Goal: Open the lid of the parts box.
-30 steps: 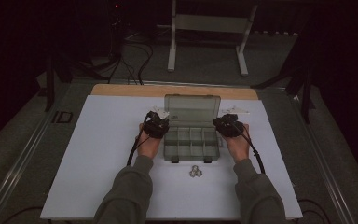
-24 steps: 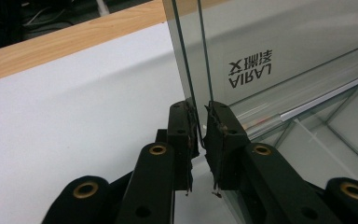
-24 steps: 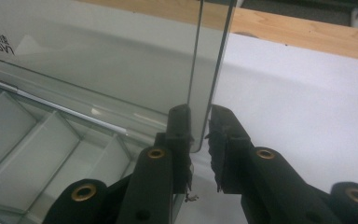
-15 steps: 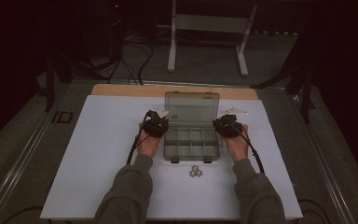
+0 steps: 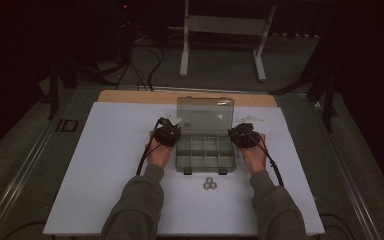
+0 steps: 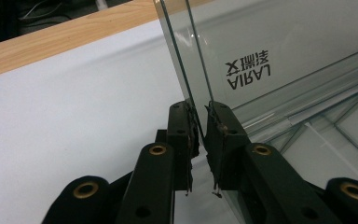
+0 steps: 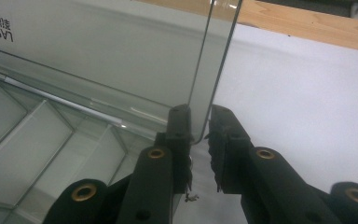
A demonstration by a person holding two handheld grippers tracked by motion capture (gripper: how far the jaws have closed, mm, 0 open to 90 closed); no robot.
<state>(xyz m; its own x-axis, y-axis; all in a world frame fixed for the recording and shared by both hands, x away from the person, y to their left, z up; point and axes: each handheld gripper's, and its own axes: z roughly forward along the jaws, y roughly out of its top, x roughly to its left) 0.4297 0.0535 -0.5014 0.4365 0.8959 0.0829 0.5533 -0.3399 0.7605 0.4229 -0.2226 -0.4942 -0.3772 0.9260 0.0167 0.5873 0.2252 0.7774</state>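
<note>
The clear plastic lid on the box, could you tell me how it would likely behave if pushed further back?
The lid looks thin, so it would probably flex a little. It stands upright on its hinge, so it would likely swing rather than slide. The box looks light and empty, so it might shift.

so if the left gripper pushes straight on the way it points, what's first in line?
The lid itself: the left gripper is shut on its side edge, so going on just slides along the lid or pushes it. Past that, likely the white mat and the wooden strip; depth is unclear.
</note>
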